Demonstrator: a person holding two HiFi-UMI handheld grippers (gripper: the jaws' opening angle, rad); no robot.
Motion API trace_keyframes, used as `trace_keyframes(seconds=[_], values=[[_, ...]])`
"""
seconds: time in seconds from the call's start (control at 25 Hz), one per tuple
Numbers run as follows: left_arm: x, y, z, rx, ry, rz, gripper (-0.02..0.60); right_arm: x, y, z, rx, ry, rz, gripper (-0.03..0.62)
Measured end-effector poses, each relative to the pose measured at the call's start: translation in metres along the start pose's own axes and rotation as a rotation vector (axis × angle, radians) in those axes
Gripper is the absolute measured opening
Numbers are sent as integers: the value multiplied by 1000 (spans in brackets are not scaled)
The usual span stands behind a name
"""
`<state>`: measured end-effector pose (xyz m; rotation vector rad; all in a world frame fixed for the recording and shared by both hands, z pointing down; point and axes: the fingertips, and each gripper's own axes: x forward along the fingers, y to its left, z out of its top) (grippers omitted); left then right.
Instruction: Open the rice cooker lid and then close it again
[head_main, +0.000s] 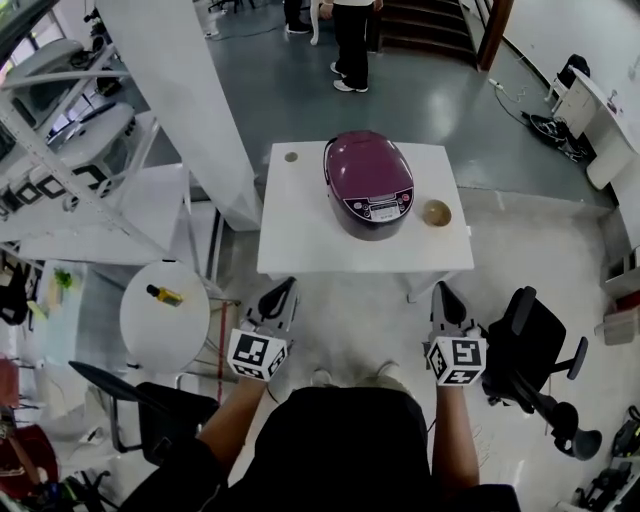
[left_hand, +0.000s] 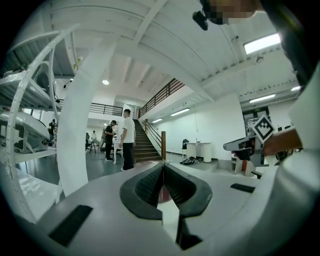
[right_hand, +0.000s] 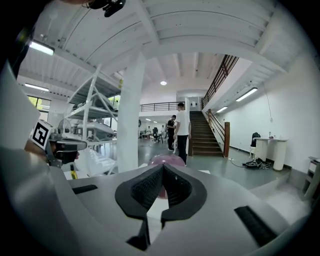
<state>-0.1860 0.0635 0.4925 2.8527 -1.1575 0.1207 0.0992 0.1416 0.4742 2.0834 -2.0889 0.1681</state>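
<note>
left tool (head_main: 281, 294) and right tool (head_main: 444, 296) clenched, empty; glossy purple oval rice cooker (head_main: 368, 184): lid looks rigid, slick, likely released at its near-edge latch.

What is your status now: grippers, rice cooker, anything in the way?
Jaws shut, empty: left gripper, right gripper, both apart from rice cooker. Lid closed. Small bowl beside it, not blocking.
</note>
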Motion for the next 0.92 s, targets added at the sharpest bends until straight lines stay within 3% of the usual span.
trace_keyframes(seconds=[0.2,0.36,0.92], values=[[-1,9,8,-14,-26,46,5,2,13,8,0,-23,15,-2],[2,2,13,39,-30,10,5,4,17,10,-3,-26,7,-2],[-27,-8,5,31,-14,-28,5,-13,42,7,35,-33,13,-2]])
